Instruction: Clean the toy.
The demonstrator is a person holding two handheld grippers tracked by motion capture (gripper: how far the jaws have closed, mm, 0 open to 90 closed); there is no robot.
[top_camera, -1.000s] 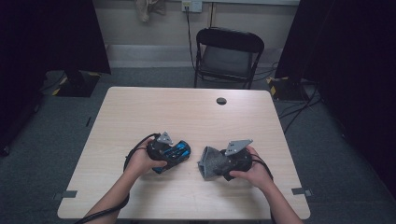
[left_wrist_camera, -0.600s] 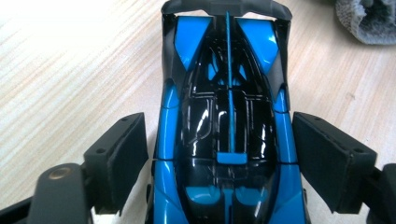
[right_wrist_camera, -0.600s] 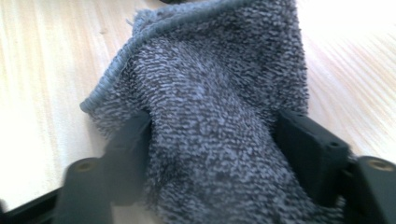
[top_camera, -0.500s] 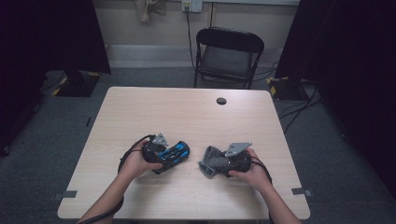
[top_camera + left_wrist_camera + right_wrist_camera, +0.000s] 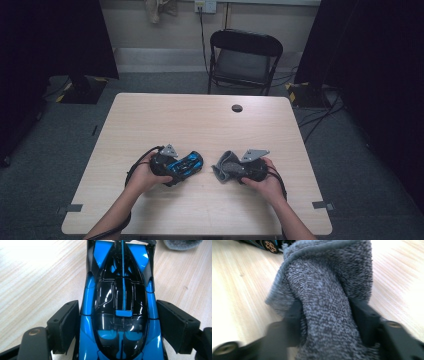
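Observation:
A blue and black toy car (image 5: 120,290) lies on the table, nose pointing away from my left gripper (image 5: 117,305). Both black pads rest against its sides. These jaws have just been opening a little, with the car still between them. From above, the car (image 5: 184,163) sticks out to the right of the left gripper (image 5: 180,167). My right gripper (image 5: 325,303) pinches a bunched grey cloth (image 5: 329,272). Its jaws have just been closing from wide onto the cloth, then eased slightly. In the high view the cloth (image 5: 225,164) faces the car from the right gripper (image 5: 233,169).
The light wooden table (image 5: 190,120) has a small black round hole (image 5: 237,108) near its far edge. A black folding chair (image 5: 243,55) stands behind it. Cables lie on the floor at the right.
Both hands stay almost where they were. The left hand with the car has shifted only slightly, and the cloth now sits gathered in the right gripper.

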